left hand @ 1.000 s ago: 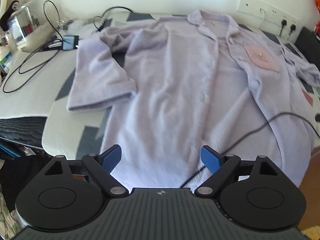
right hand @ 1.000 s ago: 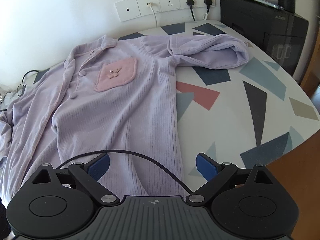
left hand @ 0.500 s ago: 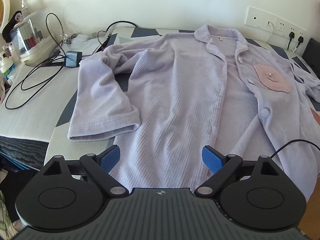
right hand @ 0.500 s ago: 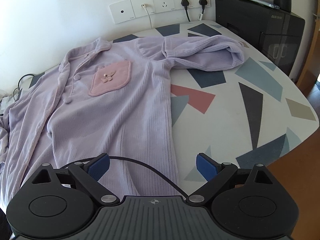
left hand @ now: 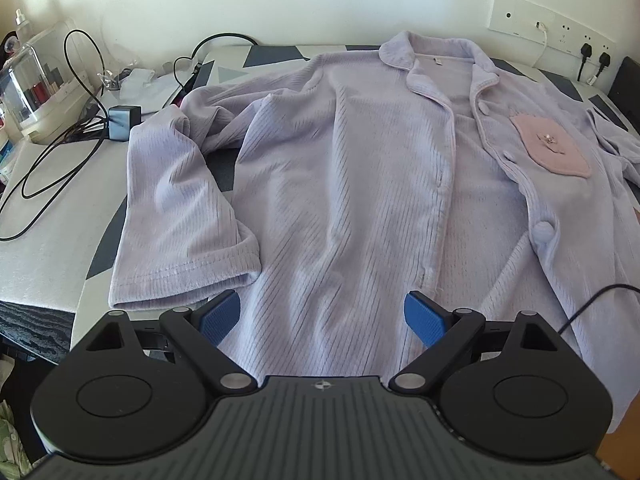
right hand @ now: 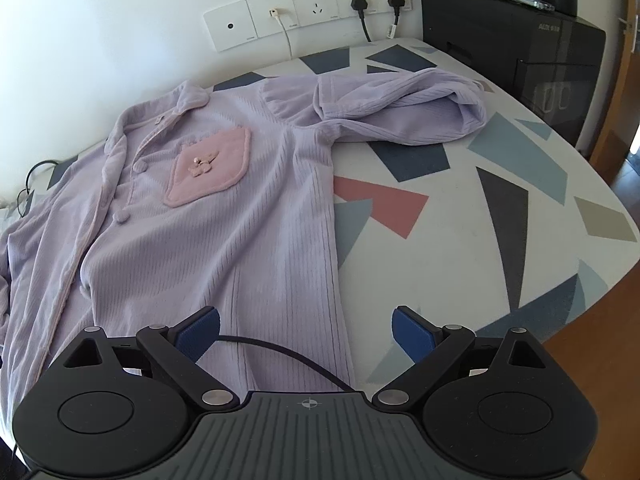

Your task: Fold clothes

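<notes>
A: Where is the shirt (left hand: pixel 344 184)?

B: Spread flat, front up, on the patterned table (right hand: pixel 500 216), collar at the far side by the wall. Its pink pocket (right hand: pixel 208 170) sits on the chest. One sleeve (left hand: pixel 180 216) is bent back toward the near left edge; the other sleeve (right hand: pixel 404 110) lies folded at the far right.

A: And the claws?

B: The left gripper (left hand: pixel 322 316) hangs above the near hem, blue pads spread wide, nothing between them. The right gripper (right hand: pixel 306 330) is spread too, over the shirt's right side seam, gripping nothing. A black cable (right hand: pixel 280 350) runs across just in front of it.
</notes>
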The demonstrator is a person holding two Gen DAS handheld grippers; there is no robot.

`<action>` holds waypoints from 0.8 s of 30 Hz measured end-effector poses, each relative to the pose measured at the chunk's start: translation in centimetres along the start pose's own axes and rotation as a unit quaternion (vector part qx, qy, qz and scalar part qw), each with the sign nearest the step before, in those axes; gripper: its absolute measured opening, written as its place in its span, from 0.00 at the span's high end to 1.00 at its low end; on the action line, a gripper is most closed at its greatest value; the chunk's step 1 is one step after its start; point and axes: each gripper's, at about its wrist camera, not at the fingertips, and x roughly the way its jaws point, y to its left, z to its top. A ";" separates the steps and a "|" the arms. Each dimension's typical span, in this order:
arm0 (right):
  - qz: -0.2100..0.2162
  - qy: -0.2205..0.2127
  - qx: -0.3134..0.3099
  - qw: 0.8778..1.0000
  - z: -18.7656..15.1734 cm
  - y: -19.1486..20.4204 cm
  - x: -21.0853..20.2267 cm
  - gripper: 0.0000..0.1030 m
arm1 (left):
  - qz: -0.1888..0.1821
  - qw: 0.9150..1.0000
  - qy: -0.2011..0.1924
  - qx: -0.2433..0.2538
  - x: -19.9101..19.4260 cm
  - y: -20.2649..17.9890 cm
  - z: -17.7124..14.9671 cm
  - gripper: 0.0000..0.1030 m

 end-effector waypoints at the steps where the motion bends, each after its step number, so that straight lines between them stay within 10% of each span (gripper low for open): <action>1: -0.001 0.001 0.001 1.000 0.1 0.0 0.1 0.11 | 0.000 1.000 0.002 -0.001 0.2 0.0 0.2 0.12; 24: -0.017 0.019 -0.001 1.000 1.5 0.5 2.8 0.11 | -0.005 0.998 0.060 0.022 5.3 -1.9 1.5 0.12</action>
